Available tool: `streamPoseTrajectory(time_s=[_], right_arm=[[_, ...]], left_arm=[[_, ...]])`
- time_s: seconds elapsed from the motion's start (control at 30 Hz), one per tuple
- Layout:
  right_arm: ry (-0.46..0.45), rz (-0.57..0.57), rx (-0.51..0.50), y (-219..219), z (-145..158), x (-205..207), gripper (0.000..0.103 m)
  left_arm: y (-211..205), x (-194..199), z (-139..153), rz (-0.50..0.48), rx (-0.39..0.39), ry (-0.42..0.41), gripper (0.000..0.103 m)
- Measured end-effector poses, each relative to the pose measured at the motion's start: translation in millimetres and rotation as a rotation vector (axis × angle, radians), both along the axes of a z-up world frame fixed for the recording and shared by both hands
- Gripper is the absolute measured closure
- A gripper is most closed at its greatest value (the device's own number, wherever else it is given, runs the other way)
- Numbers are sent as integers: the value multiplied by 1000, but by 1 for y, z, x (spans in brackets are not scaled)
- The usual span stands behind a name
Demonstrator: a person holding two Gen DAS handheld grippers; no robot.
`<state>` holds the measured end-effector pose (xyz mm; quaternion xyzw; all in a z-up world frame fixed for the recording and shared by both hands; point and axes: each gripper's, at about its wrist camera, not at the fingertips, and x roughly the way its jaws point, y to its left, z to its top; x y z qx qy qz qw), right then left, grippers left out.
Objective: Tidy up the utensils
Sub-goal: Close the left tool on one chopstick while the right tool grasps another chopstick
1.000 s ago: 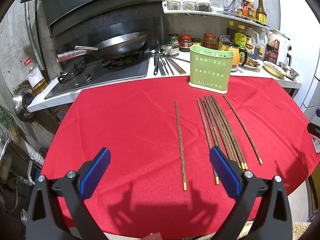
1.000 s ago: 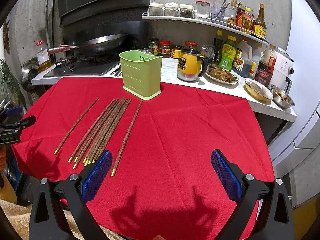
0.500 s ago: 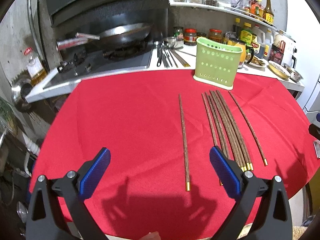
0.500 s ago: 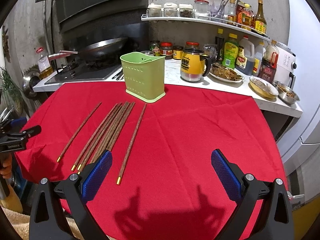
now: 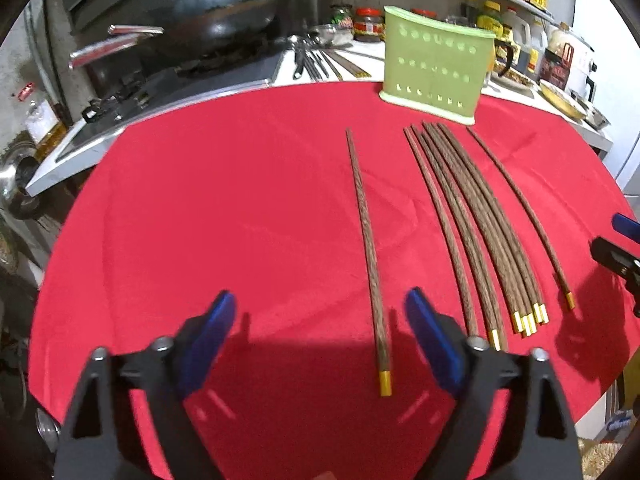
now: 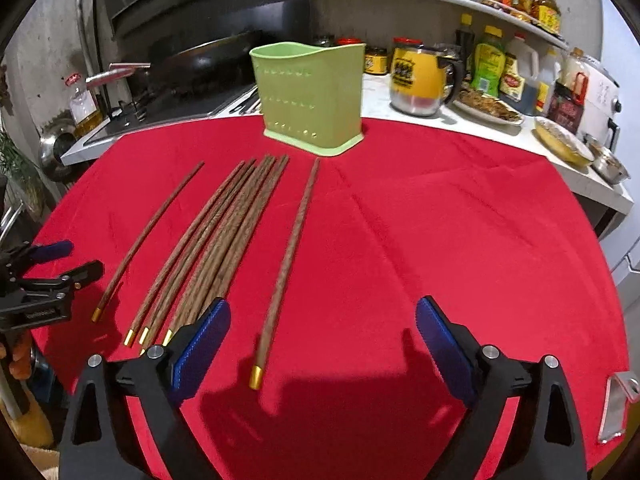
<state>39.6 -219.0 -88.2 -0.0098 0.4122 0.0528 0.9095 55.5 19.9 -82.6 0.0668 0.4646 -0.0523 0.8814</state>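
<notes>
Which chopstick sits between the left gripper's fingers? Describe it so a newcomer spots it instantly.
Start at the red tablecloth and its pale green perforated utensil holder. Before the holder lie brown wooden gold-capped chopsticks, most bunched together. This lone chopstick lies apart on the stove side, its cap nearest the open left gripper.

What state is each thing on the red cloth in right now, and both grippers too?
Left gripper: open, empty, above the cloth.
Right gripper: open, empty.
Green utensil holder: upright; nothing sticks out above its rim.
Bundle of chopsticks: lying flat, side by side.
Left lone chopstick: flat, apart from the bundle.
Right lone chopstick: flat, apart.
</notes>
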Motion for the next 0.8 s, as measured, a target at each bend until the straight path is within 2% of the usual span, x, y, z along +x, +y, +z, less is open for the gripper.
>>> streamPoseTrajectory(time_s=[0.03, 0.07, 0.1, 0.13, 0.33, 0.4, 0.5, 0.53, 0.63, 0.7, 0.77, 0.8], right_arm=[[3, 8, -2, 3, -2, 1, 12], [5, 19, -3, 6, -4, 2, 16], [9, 25, -4, 9, -5, 4, 38], [24, 24, -5, 11, -8, 8, 44], [53, 48, -3, 19, -16, 20, 45], [60, 49, -16, 22, -18, 22, 59], [70, 57, -17, 26, -21, 25, 72], [73, 58, -15, 26, -22, 25, 74], [84, 68, -11, 28, -26, 26, 82], [96, 75, 5, 28, -30, 27, 83], [85, 77, -11, 30, -31, 27, 83], [80, 79, -20, 31, -31, 26, 83]], left_arm=[[-1, 2, -3, -1, -2, 5, 30], [-1, 4, -7, -4, -4, 15, 37], [-1, 6, -9, -7, -8, 22, 41], [-1, 7, -10, -10, -14, 25, 42], [-5, 9, -14, -41, -33, 5, 42], [-8, 10, -15, -49, -34, 2, 44], [-13, 11, -19, -58, -26, 15, 46], [-14, 10, -19, -60, -21, 9, 47], [-17, 8, -18, -74, -16, 2, 62], [-19, 7, -17, -88, -4, -2, 80], [-21, 4, -17, -109, 4, -8, 88], [-21, 3, -17, -115, 5, -11, 89]])
